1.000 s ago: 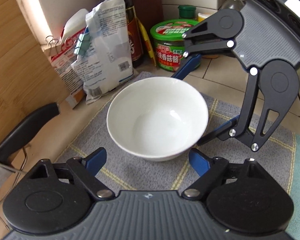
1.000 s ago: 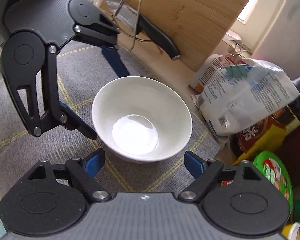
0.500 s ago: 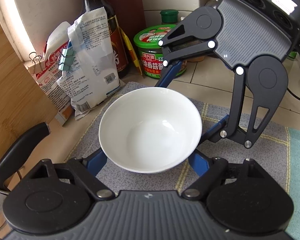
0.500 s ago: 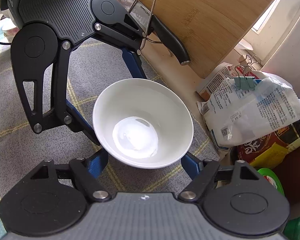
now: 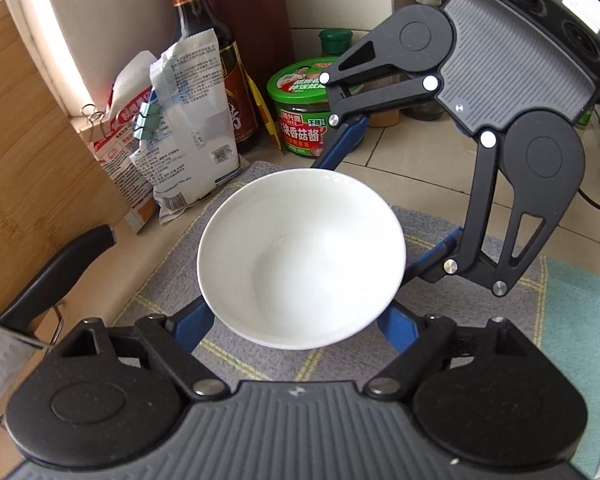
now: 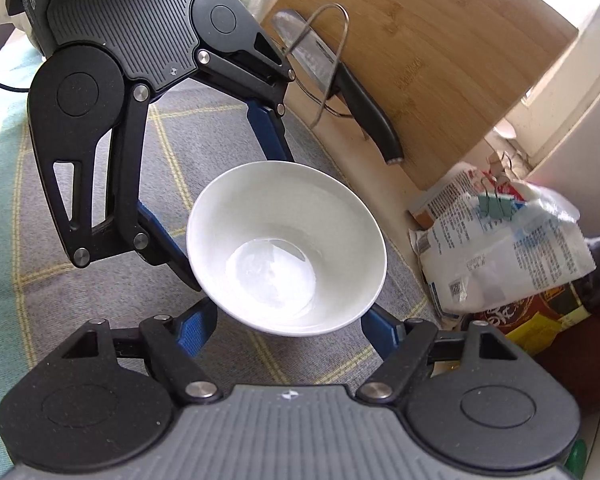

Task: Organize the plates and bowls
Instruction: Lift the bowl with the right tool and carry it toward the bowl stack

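A white bowl [image 5: 300,260] is held up above the grey checked mat [image 5: 160,288], gripped from two sides. My left gripper [image 5: 296,320] is shut on the bowl, its blue fingers [image 5: 194,320] under the near rim. My right gripper [image 6: 288,324] is shut on the same bowl [image 6: 284,256] from the opposite side. In the left wrist view the right gripper's blue fingers [image 5: 344,140] reach the bowl's far rim; in the right wrist view the left gripper's fingers [image 6: 264,128] do the same. The bowl is empty.
A wooden cutting board [image 6: 440,60] leans at the mat's edge, with a black-handled knife [image 6: 364,108] in a wire rack. Food bags [image 5: 184,132], a dark sauce bottle [image 5: 216,48] and a green-lidded jar [image 5: 304,112] stand behind the mat. A teal cloth [image 5: 580,320] lies beside it.
Both grippers have closed in on the bowl and lifted it off the mat; it now sits higher and closer to both cameras.
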Action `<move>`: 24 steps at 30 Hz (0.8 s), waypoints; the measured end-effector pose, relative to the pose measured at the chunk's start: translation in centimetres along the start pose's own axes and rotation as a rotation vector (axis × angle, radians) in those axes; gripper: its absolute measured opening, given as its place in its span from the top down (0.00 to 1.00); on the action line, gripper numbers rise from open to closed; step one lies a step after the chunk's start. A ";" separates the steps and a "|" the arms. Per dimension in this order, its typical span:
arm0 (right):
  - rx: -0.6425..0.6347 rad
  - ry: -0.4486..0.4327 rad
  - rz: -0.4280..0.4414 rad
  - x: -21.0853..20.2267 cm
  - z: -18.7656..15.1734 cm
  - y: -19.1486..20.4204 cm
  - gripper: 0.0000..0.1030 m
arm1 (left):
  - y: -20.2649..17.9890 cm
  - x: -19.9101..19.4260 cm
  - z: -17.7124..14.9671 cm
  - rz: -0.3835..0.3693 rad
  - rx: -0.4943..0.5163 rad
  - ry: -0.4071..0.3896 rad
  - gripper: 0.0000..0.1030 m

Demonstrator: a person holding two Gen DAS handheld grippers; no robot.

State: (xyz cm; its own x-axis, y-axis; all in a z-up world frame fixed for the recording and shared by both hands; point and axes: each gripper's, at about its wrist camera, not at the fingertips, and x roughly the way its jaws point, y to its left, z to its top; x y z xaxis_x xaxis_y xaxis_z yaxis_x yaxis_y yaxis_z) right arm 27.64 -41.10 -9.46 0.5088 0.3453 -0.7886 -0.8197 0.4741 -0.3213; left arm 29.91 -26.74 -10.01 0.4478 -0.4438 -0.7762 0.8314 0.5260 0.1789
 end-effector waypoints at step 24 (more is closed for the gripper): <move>-0.130 -0.056 0.056 -4.7 6.6 9.2 0.20 | -2.9 -11.6 -6.2 0.104 -0.121 0.002 0.15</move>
State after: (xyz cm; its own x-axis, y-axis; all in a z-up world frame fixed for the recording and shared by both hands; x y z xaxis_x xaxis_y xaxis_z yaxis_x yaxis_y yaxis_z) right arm 19.42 -32.99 -5.24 0.4719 0.4152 -0.7778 -0.8728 0.3449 -0.3454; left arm 20.24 -18.64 -5.32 0.5288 -0.3808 -0.7585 0.7349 0.6526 0.1846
